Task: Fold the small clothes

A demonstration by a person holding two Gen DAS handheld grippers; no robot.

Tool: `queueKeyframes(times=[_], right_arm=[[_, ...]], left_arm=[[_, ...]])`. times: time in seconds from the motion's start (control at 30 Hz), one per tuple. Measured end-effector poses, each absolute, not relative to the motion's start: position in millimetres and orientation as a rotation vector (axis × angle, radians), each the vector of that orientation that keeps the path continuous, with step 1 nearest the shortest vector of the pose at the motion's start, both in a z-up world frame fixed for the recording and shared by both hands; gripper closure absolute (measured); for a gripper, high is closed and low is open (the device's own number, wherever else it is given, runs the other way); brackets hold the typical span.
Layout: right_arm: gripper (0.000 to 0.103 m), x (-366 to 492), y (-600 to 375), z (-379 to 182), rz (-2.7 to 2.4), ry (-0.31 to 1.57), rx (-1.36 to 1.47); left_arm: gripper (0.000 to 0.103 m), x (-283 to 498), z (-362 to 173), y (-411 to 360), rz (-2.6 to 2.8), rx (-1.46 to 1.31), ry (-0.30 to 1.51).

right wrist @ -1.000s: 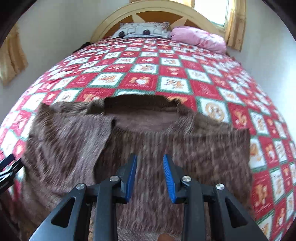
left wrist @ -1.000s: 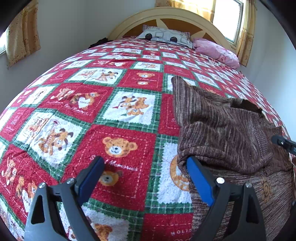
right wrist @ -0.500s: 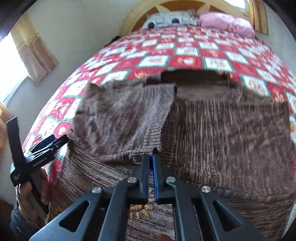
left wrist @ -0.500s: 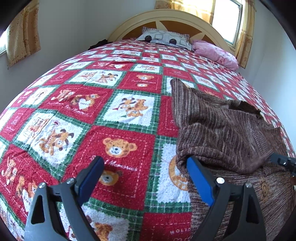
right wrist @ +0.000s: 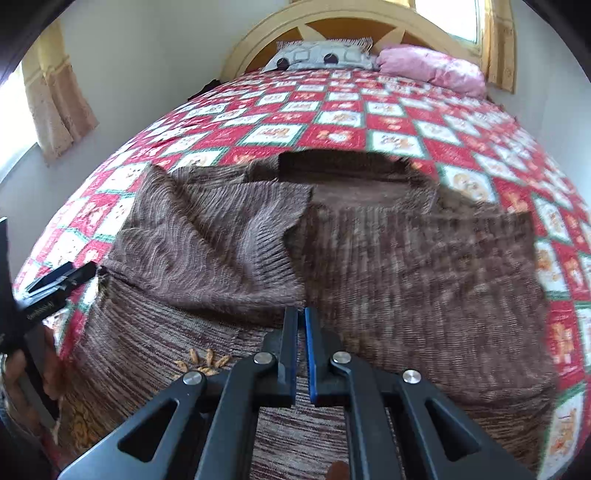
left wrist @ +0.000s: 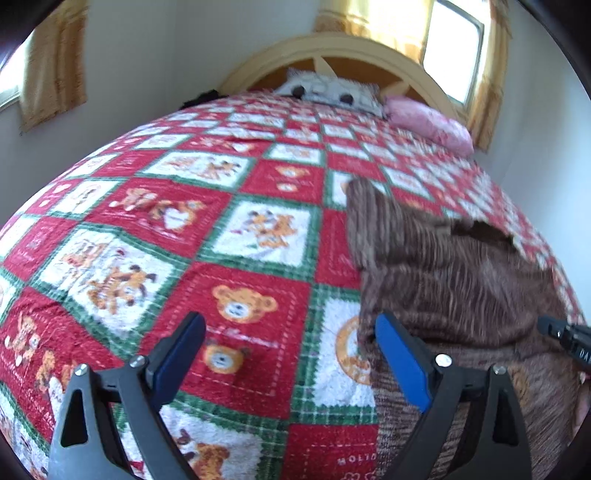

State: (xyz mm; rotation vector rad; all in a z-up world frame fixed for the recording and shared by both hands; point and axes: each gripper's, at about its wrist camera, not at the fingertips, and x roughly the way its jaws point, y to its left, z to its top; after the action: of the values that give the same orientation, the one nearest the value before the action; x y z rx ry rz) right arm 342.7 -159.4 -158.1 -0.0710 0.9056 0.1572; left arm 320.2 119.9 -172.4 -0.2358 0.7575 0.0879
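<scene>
A brown knitted sweater [right wrist: 388, 258] lies flat on the bed, neck opening toward the headboard, its left sleeve [right wrist: 221, 240] folded inward over the body. It also shows at the right of the left wrist view [left wrist: 454, 280]. My right gripper [right wrist: 301, 325] is shut with nothing between its pads, low over the sweater's middle. My left gripper [left wrist: 291, 354] is wide open and empty beside the sweater's left edge, over the quilt; it also shows at the left in the right wrist view [right wrist: 62, 277].
The bed is covered by a red, green and white teddy-bear quilt [left wrist: 184, 240]. A grey patterned pillow [right wrist: 321, 55] and a pink pillow [right wrist: 432, 68] lie by the curved wooden headboard [right wrist: 369, 22]. Walls and curtained windows stand on both sides.
My right gripper closed from part open to shut and swung over the sweater's middle. The left gripper stayed open and barely moved.
</scene>
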Motion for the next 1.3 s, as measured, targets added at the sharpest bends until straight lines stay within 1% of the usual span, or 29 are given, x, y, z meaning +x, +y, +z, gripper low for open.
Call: queueKeyframes(times=[0.07,0.17,0.23,0.3,0.4,0.47,0.53,0.57,0.63,0.67,0.77,0.8,0.83,0.87,0.9,0.93,0.97,1.13,1.3], right_arm=[[0.099,337,-159,-148,0.143,0.846,-0.087],[0.099,338,-145,-132,0.206,0.781,-0.092],[0.098,346,-127,-132,0.244,0.797,-0.123],[0.098,357,-110,-138,0.287,0.841,-0.152],[0.098,378,-97,-164,0.277,0.964,-0.186],[0.098,382,-106,-171,0.221,0.97,-0.189],[0.096,382,-117,-165,0.244,0.931,-0.148],[0.091,384,-121,-161,0.235,0.914,-0.148],[0.041,395,-129,-158,0.219,0.913,-0.107],[0.039,399,-135,-158,0.215,0.902,-0.063],[0.039,411,-134,-165,0.208,0.916,-0.046],[0.049,416,-131,-169,0.205,0.926,-0.053],[0.08,421,-130,-173,0.208,0.942,-0.061],[0.087,423,-130,-175,0.206,0.951,-0.061],[0.088,421,-131,-174,0.204,0.944,-0.06],[0.092,419,-133,-173,0.175,0.932,-0.075],[0.094,419,-137,-173,0.112,0.925,-0.099],[0.094,413,-156,-177,0.109,0.952,-0.05],[0.093,386,-145,-152,0.197,0.85,-0.017]], left_arm=[[0.006,326,-174,120,0.099,-0.234,0.78],[0.006,334,-177,107,0.113,-0.159,0.819],[0.005,343,-184,97,0.121,-0.085,0.877],[0.001,341,-186,99,0.129,-0.079,0.881],[0.001,338,-187,104,0.113,-0.104,0.885],[0.001,337,-187,105,0.11,-0.107,0.88],[0.001,337,-187,105,0.109,-0.108,0.879],[0.001,337,-187,106,0.108,-0.112,0.88],[0.001,336,-187,105,0.105,-0.118,0.877],[0.001,336,-187,106,0.103,-0.122,0.876],[0.001,336,-187,106,0.102,-0.126,0.876],[0.001,335,-187,106,0.101,-0.128,0.875],[0.001,336,-187,106,0.1,-0.129,0.875],[0.001,336,-187,106,0.101,-0.128,0.875],[0.001,336,-187,106,0.101,-0.127,0.876],[0.001,336,-187,107,0.101,-0.126,0.876],[0.001,336,-187,107,0.101,-0.126,0.876],[0.001,336,-187,107,0.101,-0.126,0.876],[0.001,336,-187,107,0.1,-0.128,0.874]])
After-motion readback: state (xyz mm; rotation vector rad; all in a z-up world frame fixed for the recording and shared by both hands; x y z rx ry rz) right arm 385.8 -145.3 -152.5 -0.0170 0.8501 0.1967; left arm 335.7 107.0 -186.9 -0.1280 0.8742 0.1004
